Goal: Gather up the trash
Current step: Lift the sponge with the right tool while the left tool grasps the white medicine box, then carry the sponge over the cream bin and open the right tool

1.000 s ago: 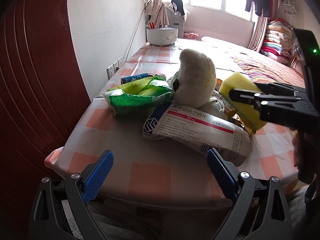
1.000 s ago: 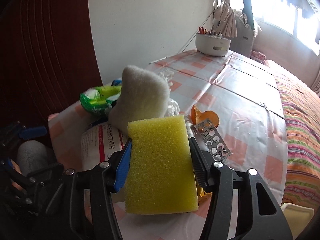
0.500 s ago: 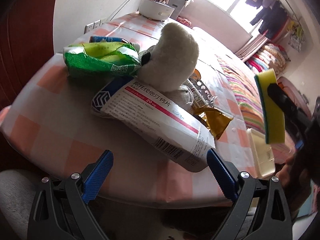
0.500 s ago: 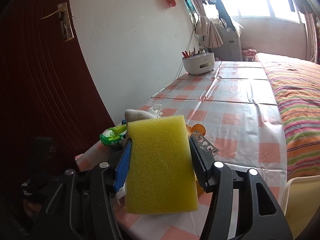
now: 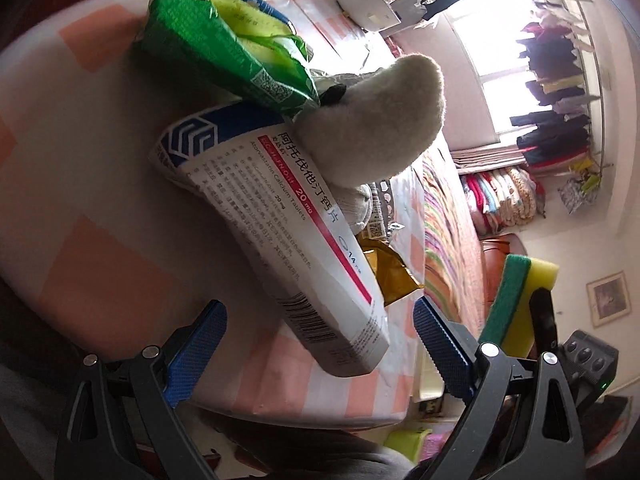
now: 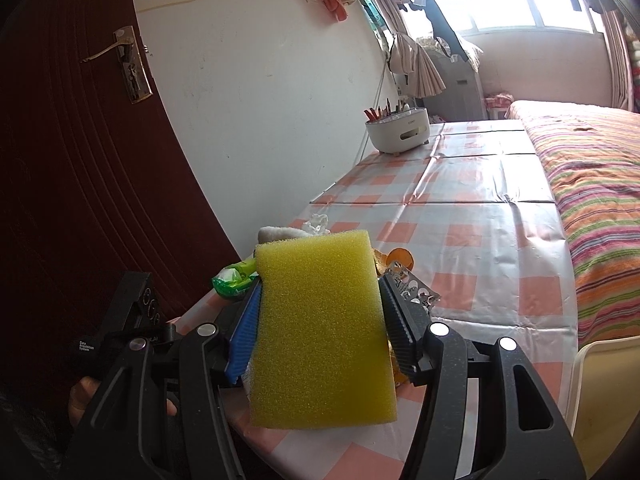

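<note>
My right gripper (image 6: 320,312) is shut on a yellow sponge (image 6: 320,328) with a green scouring side, held above the table's near corner; the sponge also shows in the left wrist view (image 5: 520,300). My left gripper (image 5: 316,344) is open and empty, its blue pads either side of the near end of a white medicine box (image 5: 288,232). Behind the box lie a green snack bag (image 5: 224,44), a fluffy beige sock (image 5: 372,128) and a gold wrapper (image 5: 388,276). A blister pack (image 6: 416,292) and an orange piece (image 6: 400,258) lie by the sponge.
The checked tablecloth (image 6: 472,200) runs back to a white pencil holder (image 6: 398,130). A striped bed (image 6: 592,176) lies to the right, a dark red door (image 6: 80,160) to the left. A cream bin rim (image 6: 600,392) stands at the table's right corner.
My left gripper has tilted and moved closer over the medicine box. My right gripper has lifted the sponge up and back, away from the pile.
</note>
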Motion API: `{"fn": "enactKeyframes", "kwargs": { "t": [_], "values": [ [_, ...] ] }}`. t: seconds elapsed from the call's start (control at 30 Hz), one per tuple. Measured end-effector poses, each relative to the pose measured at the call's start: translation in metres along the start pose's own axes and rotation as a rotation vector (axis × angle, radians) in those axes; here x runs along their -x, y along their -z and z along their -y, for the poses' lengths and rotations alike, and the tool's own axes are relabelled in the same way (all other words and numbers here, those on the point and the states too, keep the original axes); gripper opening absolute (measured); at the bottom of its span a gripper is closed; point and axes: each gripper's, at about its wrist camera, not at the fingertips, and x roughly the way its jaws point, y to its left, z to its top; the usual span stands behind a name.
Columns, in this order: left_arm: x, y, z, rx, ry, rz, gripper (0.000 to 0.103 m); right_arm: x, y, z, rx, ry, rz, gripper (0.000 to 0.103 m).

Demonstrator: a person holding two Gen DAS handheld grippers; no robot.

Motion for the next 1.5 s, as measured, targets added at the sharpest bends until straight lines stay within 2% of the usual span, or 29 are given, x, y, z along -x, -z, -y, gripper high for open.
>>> {"fn": "enactKeyframes", "kwargs": {
  "t": [0.13,0.3,0.4,0.47,0.5,0.67,0.77,1.03,1.33,1.5],
  "values": [
    [-0.008,-0.008,0.002,0.039,0.060,-0.021,0.091,-0.001,0.001,-0.001,0.001,0.000,0.001,0.056],
    [-0.011,-0.008,0.001,0.069,0.081,-0.014,0.091,-0.002,0.002,0.001,0.001,0.004,-0.003,0.057],
    [-0.014,-0.009,0.004,0.070,0.090,-0.023,0.076,0.000,0.002,0.001,-0.004,0.005,-0.001,0.057],
    [-0.020,-0.011,0.004,0.075,0.094,-0.037,0.055,0.001,0.002,0.002,-0.008,0.009,0.001,0.057],
    [-0.022,-0.012,0.004,0.080,0.101,-0.044,0.050,0.001,0.002,0.003,-0.012,0.009,0.000,0.057],
    [-0.025,-0.013,0.005,0.066,0.103,-0.051,0.043,0.004,0.004,0.008,-0.022,0.024,0.008,0.058],
    [-0.022,-0.014,0.011,0.016,0.083,-0.024,0.038,0.009,0.004,0.011,-0.033,0.032,0.020,0.058],
    [-0.016,0.002,0.029,-0.133,0.049,0.005,0.037,0.018,0.005,0.021,-0.054,0.062,0.038,0.058],
    [0.004,0.019,0.065,-0.418,-0.006,0.124,0.037,0.026,0.005,0.023,-0.062,0.065,0.063,0.058],
    [-0.003,0.010,0.070,-0.451,0.011,0.130,0.037,0.028,0.006,0.026,-0.067,0.074,0.069,0.058]
  ]
}}
